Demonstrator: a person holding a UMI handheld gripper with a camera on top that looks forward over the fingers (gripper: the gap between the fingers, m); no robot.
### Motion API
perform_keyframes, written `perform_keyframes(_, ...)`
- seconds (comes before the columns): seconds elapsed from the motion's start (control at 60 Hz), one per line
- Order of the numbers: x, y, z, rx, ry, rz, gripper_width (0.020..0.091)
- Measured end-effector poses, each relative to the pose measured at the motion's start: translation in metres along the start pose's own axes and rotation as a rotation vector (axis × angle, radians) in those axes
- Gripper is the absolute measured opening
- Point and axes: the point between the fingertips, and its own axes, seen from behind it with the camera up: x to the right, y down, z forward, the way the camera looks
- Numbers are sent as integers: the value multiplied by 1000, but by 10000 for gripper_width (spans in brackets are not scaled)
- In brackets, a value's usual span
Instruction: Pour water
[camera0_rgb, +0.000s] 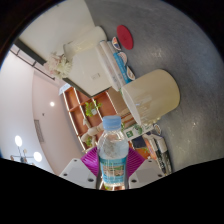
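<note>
A clear plastic water bottle (113, 152) with a pale blue label and a white cap stands upright between my fingers, lifted well above the floor. My gripper (112, 166) is shut on the water bottle, the purple pads (91, 160) pressing its sides at the label. Beyond the bottle, to the right, stands a large cream cylindrical container (154, 95) with its open top facing me. The bottle's base is hidden below the fingers.
A low wooden shelf (88, 110) with small items runs behind the bottle. A white cabinet (97, 60) stands farther back, with a red round object (124, 38) on the grey floor (180, 40) beyond it. Small colourful items (150, 140) lie by the container's base.
</note>
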Motion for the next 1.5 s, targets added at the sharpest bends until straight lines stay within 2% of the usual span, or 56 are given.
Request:
perform_keyframes(0.2,11,-7,6,0,38,129,316)
perform_keyframes(0.417,14,2,6,-22,78,11,319)
perform_keyframes(0.6,-18,13,5,-54,120,-537,318)
perform_keyframes(0.783,-70,-5,5,-6,156,-1171,331)
perform_keyframes(0.867,-87,-30,6,34,203,-1468,331)
perform_keyframes(1.033,-115,-123,0,225,406,-1845,332)
perform_keyframes(1.1,-113,-161,0,270,454,-1883,331)
perform_keyframes(1.333,-74,-247,13,258,498,-1886,334)
perform_keyframes(1.467,-48,-272,22,215,529,-1937,333)
perform_keyframes(1.5,-41,-274,25,203,524,-1936,352)
